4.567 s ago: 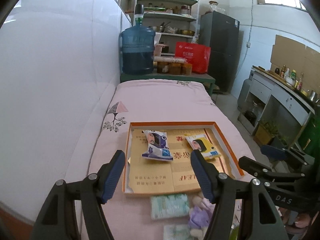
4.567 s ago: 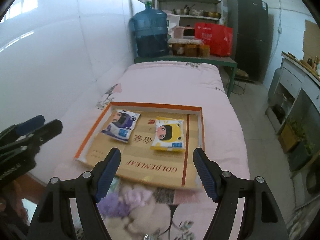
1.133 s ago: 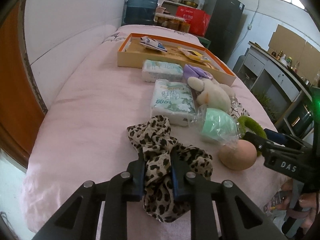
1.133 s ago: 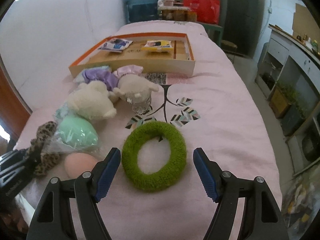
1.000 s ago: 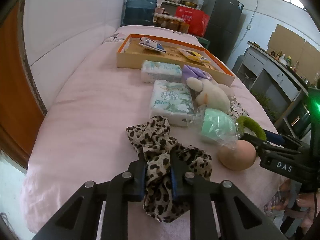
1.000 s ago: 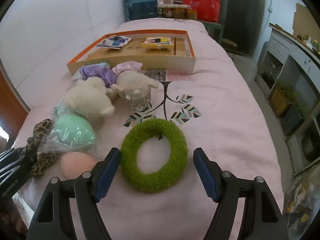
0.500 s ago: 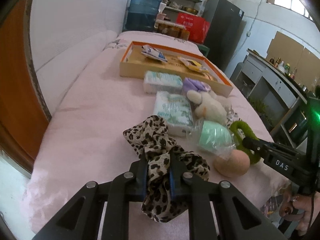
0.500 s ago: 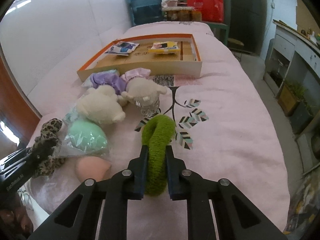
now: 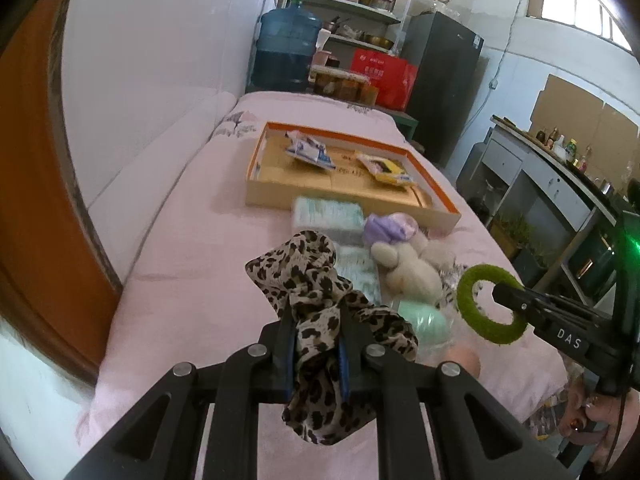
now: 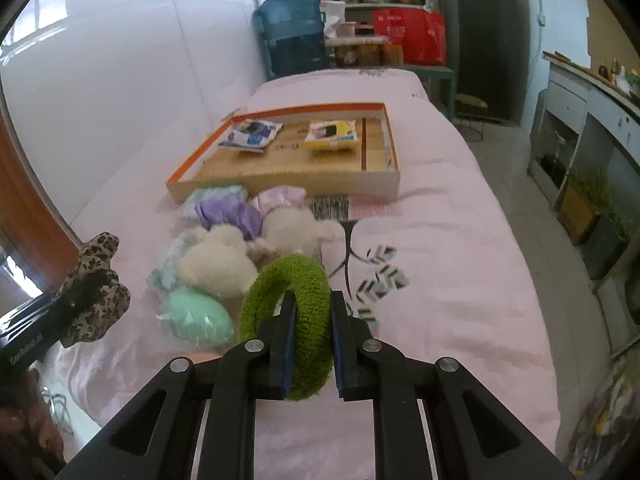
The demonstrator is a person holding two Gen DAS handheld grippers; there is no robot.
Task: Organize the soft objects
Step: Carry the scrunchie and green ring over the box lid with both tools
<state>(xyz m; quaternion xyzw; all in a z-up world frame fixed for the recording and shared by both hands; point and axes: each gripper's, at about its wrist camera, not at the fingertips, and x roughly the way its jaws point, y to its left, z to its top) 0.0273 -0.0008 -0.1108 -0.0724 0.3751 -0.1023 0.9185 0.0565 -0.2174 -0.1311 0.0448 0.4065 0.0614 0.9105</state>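
My left gripper (image 9: 316, 326) is shut on a leopard-print scrunchie (image 9: 304, 276), lifted above the pink bed. My right gripper (image 10: 311, 312) is shut on a fuzzy green ring (image 10: 288, 284), also lifted; from the left wrist view the green ring (image 9: 490, 302) hangs at the right gripper's tip. Below lie a cream plush toy (image 10: 218, 264), a purple scrunchie (image 10: 228, 210), a mint sponge in plastic (image 10: 196, 316), a peach sponge (image 9: 460, 358) and tissue packs (image 9: 328, 212). Farther back, an orange-rimmed box (image 10: 288, 182) holds two snack packets.
A white padded wall runs along the bed's left side. A blue water jug (image 9: 288, 50), shelves and a red bag (image 9: 380, 76) stand beyond the bed's far end. Cabinets (image 10: 580, 128) line the right wall. A person's hand (image 9: 592, 420) holds the right gripper's handle.
Both grippers have risen with their loads. The right one went from open around the flat green ring to shut on it and lifted it off the bed. The scrunchie left the bed too.
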